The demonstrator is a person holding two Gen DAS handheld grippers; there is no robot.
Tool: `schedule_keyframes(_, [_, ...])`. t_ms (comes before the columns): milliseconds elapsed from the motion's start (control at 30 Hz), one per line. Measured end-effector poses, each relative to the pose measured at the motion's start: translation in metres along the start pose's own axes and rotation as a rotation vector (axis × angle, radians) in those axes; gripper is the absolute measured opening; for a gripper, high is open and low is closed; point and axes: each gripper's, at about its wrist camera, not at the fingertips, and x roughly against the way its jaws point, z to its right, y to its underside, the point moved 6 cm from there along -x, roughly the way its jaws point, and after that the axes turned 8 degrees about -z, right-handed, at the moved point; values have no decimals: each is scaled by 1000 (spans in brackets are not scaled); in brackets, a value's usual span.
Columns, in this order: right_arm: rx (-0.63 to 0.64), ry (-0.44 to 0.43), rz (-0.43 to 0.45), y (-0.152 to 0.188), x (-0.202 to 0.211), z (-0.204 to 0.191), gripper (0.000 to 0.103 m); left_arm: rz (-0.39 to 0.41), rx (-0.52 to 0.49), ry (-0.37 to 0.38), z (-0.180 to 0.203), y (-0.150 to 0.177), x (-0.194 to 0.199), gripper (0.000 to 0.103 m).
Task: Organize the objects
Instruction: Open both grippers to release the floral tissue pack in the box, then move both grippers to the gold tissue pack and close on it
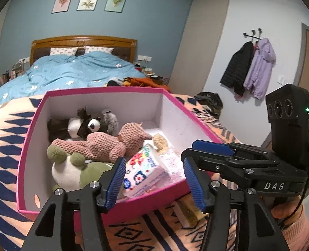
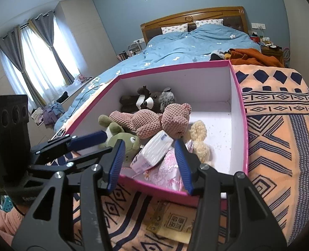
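Note:
A pink box (image 1: 104, 209) (image 2: 241, 96) with white inside walls sits on an orange patterned blanket (image 1: 6, 138) (image 2: 279, 125). In it lie a raccoon plush (image 1: 91, 123) (image 2: 148, 100), a pink knitted bear (image 1: 104, 146) (image 2: 164, 121), a green frog plush (image 1: 70, 167) (image 2: 123, 140), a cream curly plush (image 1: 160, 142) (image 2: 198, 136), a flowered tissue pack (image 1: 146, 171) (image 2: 154, 150) and a pink packet (image 2: 164, 173). My left gripper (image 1: 154, 179) (image 2: 91, 142) is open and empty at the box's near edge. My right gripper (image 2: 150, 163) (image 1: 202, 152) is open and empty beside it.
A flat yellowish packet (image 1: 190, 211) (image 2: 171, 223) lies on the blanket in front of the box. Behind is a bed with a blue duvet (image 1: 75, 71) (image 2: 185, 46) and orange clothes (image 2: 250, 56). Jackets (image 1: 250, 67) hang on the right wall.

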Motion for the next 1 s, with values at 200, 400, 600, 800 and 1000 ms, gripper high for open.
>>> schedule_keyframes(200, [23, -25, 47, 9, 25, -4, 58, 18, -73, 33, 24, 10, 17, 61])
schedule_keyframes(400, [59, -28, 55, 34, 41, 0, 65, -31, -138, 80, 49, 37, 15, 61])
schedule_keyframes(600, [43, 8, -21, 68, 38, 15, 65, -126, -105, 104, 52, 59, -8, 61])
schedule_keyframes(800, [-37, 6, -98, 86, 19, 37, 65, -188, -76, 99, 48, 69, -26, 61])
schedule_keyframes(1000, [-99, -18, -141, 91, 2, 47, 65, -231, -39, 107, 44, 76, -40, 56])
